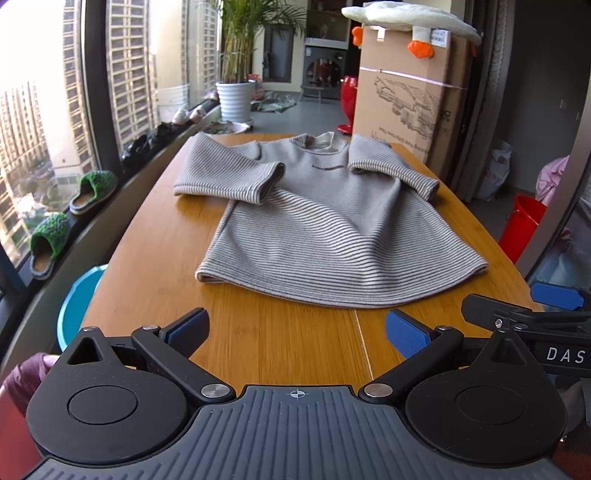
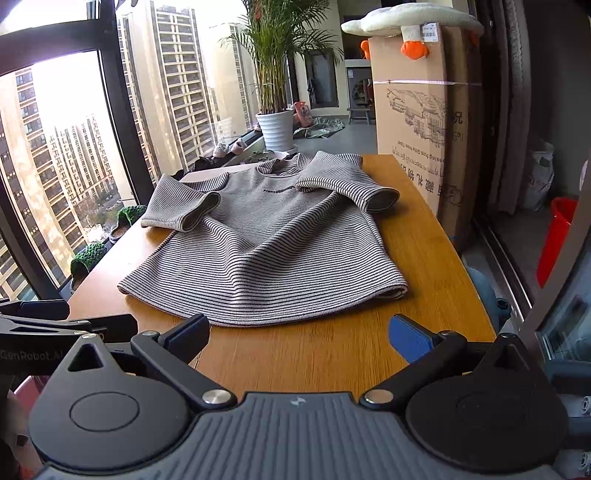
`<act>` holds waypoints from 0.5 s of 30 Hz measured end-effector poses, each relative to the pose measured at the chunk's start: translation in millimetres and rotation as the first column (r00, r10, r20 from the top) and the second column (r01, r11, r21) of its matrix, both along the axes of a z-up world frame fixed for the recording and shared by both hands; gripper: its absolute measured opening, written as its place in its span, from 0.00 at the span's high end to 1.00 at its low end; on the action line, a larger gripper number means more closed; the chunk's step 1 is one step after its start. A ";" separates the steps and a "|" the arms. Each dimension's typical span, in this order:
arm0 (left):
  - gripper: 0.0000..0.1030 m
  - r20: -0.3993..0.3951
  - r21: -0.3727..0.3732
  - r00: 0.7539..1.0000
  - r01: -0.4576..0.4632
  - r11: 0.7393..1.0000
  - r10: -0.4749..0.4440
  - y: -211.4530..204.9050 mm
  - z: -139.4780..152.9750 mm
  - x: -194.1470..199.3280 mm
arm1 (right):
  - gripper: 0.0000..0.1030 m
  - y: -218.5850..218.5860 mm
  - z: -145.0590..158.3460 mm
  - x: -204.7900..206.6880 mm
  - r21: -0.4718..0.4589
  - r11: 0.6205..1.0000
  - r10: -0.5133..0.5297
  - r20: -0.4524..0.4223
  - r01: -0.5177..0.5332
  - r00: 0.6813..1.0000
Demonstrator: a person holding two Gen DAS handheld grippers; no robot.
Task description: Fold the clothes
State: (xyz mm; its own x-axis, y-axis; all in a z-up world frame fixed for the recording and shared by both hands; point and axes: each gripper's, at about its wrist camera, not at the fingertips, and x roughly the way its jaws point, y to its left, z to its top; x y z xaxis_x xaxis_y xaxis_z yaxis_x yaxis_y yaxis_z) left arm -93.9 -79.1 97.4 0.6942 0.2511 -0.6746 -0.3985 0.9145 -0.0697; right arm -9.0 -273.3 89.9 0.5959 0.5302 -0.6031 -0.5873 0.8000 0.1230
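A grey striped short-sleeved shirt (image 1: pixel 325 221) lies spread face up on the wooden table (image 1: pixel 166 266), collar at the far end, hem toward me, both sleeves folded in over the chest. It also shows in the right wrist view (image 2: pixel 266 243). My left gripper (image 1: pixel 295 330) is open and empty, low over the near table edge just short of the hem. My right gripper (image 2: pixel 299 334) is open and empty, also just short of the hem. The right gripper's fingers (image 1: pixel 554 295) show at the right of the left wrist view.
A tall cardboard box (image 1: pixel 413 96) with a plush toy (image 1: pixel 410 18) on top stands at the table's far right. A window ledge with green slippers (image 1: pixel 92 190) runs along the left. A potted plant (image 1: pixel 236 96), a blue basin (image 1: pixel 77 302) and a red bucket (image 1: pixel 521 225) sit around the table.
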 end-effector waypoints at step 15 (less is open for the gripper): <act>0.00 0.004 0.000 1.000 0.001 1.000 -0.001 3.9 0.5 -3.6 | 0.00 0.7 -1.3 1.2 -0.008 1.000 0.012 -0.018 -0.012 1.000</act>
